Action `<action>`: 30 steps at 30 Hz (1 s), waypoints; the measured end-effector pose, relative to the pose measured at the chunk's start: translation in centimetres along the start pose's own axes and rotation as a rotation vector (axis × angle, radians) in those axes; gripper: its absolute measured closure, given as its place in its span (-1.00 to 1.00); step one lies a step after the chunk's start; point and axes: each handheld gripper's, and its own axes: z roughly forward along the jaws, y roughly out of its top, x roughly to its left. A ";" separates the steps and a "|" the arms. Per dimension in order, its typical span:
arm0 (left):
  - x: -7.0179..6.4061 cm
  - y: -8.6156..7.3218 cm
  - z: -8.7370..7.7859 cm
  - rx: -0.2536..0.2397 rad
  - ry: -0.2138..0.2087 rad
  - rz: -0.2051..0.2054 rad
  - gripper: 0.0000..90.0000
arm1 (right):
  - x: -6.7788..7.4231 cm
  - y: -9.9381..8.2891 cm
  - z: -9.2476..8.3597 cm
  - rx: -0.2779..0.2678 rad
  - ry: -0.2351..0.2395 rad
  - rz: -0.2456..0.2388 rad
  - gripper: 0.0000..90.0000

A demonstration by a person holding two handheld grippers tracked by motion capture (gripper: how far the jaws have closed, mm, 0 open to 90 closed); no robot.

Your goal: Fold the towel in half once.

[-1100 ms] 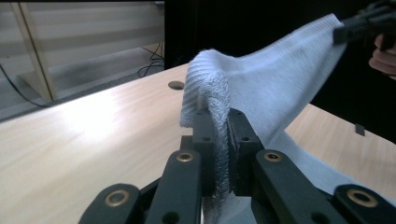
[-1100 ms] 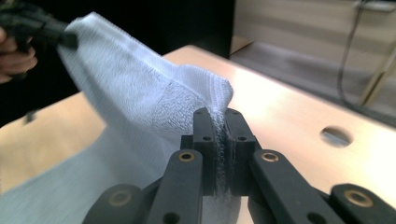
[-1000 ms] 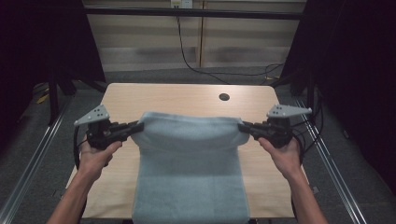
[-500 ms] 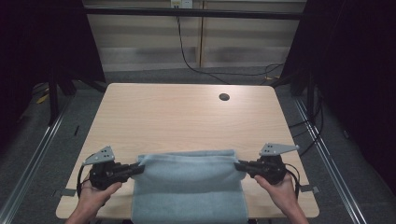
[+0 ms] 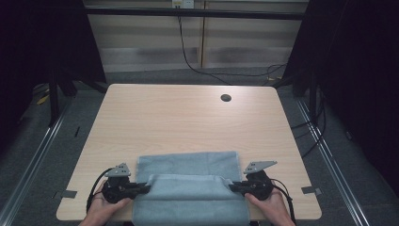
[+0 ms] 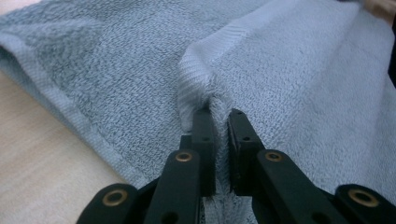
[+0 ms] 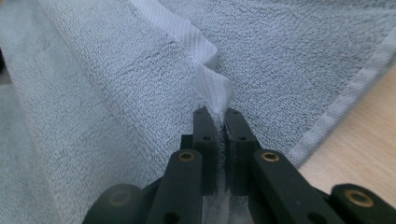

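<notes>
A light blue towel point(image 5: 188, 186) lies at the near edge of the wooden table point(image 5: 188, 117), folded so an upper layer rests on a lower one and its front hangs over the edge. My left gripper point(image 5: 145, 188) is shut on the towel's left corner, and in the left gripper view the jaws pinch the hem of the towel point(image 6: 280, 70) at my left gripper point(image 6: 220, 116). My right gripper point(image 5: 232, 187) is shut on the right corner; in the right gripper view the towel point(image 7: 116, 93) bunches at my right gripper point(image 7: 215, 114). Both grippers sit low over the table.
A round cable hole point(image 5: 226, 98) sits near the table's far right. Bare wood stretches beyond the towel. Metal rails point(image 5: 42, 150) run along both sides on the floor, and cables point(image 5: 188, 52) trail behind the table.
Both grippers have come down and toward the near edge with the towel stretched between them. The towel, held up before, now lies folded on the table.
</notes>
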 end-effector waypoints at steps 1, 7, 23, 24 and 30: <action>0.2 0.1 0.1 0.002 0.007 0.000 0.86 | -0.2 0.0 0.1 -0.006 0.012 0.014 0.90; 2.4 1.5 1.1 -0.028 0.015 -0.022 0.87 | -0.6 0.6 0.5 -0.003 -0.017 0.008 0.91; 8.8 7.1 4.6 -0.057 0.087 -0.055 0.87 | -4.6 4.7 2.7 -0.012 -0.104 0.058 0.91; 9.0 7.4 4.9 -0.063 0.096 -0.060 0.87 | -5.0 5.0 2.9 -0.019 -0.113 0.062 0.91; 10.4 9.5 6.3 -0.061 0.146 -0.080 0.87 | -7.3 7.2 4.0 -0.012 -0.194 0.052 0.91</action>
